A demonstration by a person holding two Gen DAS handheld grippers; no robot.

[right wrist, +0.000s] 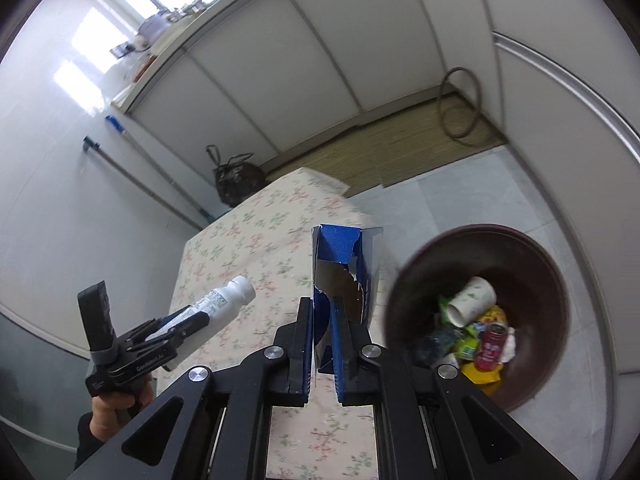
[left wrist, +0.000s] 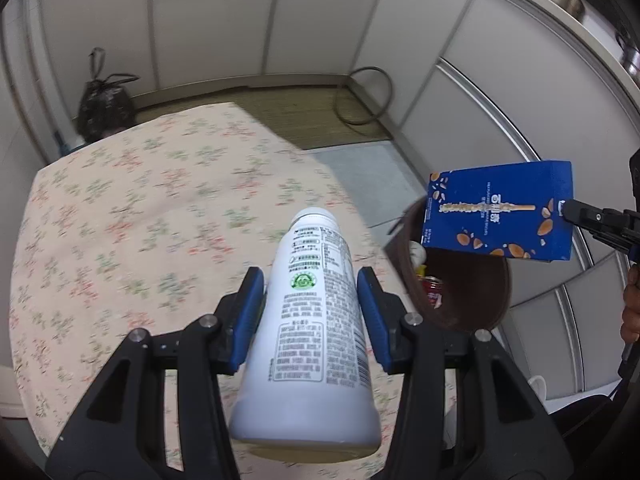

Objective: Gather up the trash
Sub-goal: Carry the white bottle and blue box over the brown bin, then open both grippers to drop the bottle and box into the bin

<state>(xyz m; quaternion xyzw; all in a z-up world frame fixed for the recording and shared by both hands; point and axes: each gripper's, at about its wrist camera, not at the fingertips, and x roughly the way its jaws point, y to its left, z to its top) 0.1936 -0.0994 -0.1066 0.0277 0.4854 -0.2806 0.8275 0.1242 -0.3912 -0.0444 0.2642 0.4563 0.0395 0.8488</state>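
My left gripper (left wrist: 311, 286) is shut on a white plastic bottle (left wrist: 316, 300) with a printed label, held above the floral table (left wrist: 120, 200). It also shows in the right wrist view (right wrist: 218, 308), with the left gripper (right wrist: 176, 330) at the left. My right gripper (right wrist: 320, 308) is shut on the torn wall of a blue snack box (right wrist: 346, 264), held above the table edge beside the brown trash bin (right wrist: 536, 264). In the left wrist view the blue box (left wrist: 500, 210) hangs over the bin (left wrist: 472, 296), with the right gripper (left wrist: 572, 210) at its right end.
The bin holds a paper cup (right wrist: 472, 300), a red can (right wrist: 490, 346) and wrappers. A tied black rubbish bag (right wrist: 236, 180) sits on the floor behind the table. White cabinet doors (right wrist: 320, 60) line the walls. A hose loop (right wrist: 460, 104) leans in the corner.
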